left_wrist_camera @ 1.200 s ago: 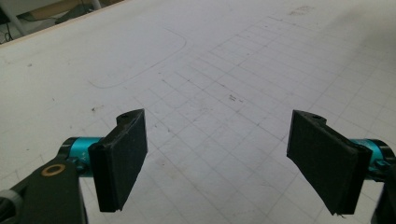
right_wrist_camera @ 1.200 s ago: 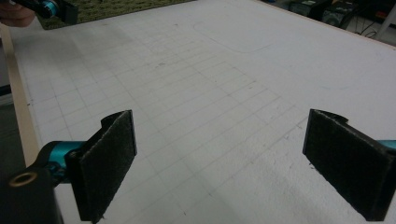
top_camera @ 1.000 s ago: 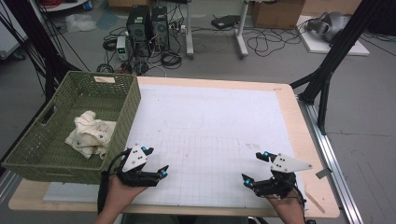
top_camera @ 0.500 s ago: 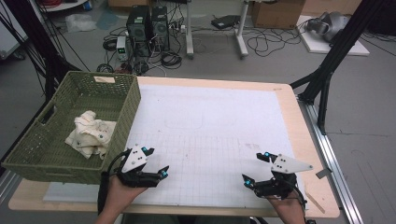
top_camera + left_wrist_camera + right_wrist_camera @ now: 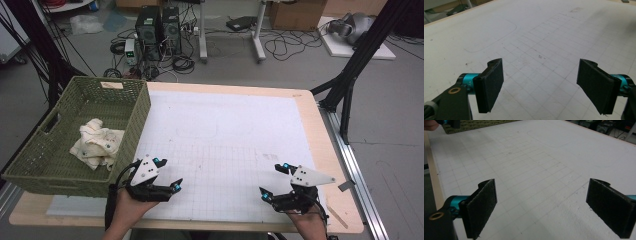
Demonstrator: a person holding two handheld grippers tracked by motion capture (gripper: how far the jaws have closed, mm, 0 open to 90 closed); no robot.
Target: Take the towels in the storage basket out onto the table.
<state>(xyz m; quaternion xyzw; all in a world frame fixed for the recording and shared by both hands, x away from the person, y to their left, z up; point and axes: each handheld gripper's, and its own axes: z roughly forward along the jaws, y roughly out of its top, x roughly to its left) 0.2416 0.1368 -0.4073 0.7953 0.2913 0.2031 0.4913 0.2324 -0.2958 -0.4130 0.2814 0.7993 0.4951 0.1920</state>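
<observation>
Judged step: reaching for the crumpled cloth [image 5: 97,142], lying at the left of the high view inside the green woven basket [image 5: 131,90], towards its near half. Best done with the left gripper [image 5: 168,174], closest to the basket at lower left of that frame, just beside the basket's near right corner. Lift over the rim first, then descend from above onto a raised fold, not the flat edge. Keep jaws wide until a fold sits between the pads, then close firmly; soft fabric slips out of a shallow pinch. Avoid snagging the weave of the basket wall.

Left gripper: jaws spread wide, nothing between them, in its own view [image 5: 540,85]. Right gripper [image 5: 272,180], at lower right of the high view, likewise spread and empty in its own view [image 5: 541,208], well apart from the cloth.

Cloth: cream, limp, rumpled, with small dark specks, possibly a print. Basket: rectangular, stiff olive wickerwork with handle cut-outs. Bench [image 5: 320,125]: pale wood edge under a white matte sheet [image 5: 225,125], ruled with a faint grid, lightly scuffed. Pads [image 5: 490,82]: flat black rectangles, rough-faced.
</observation>
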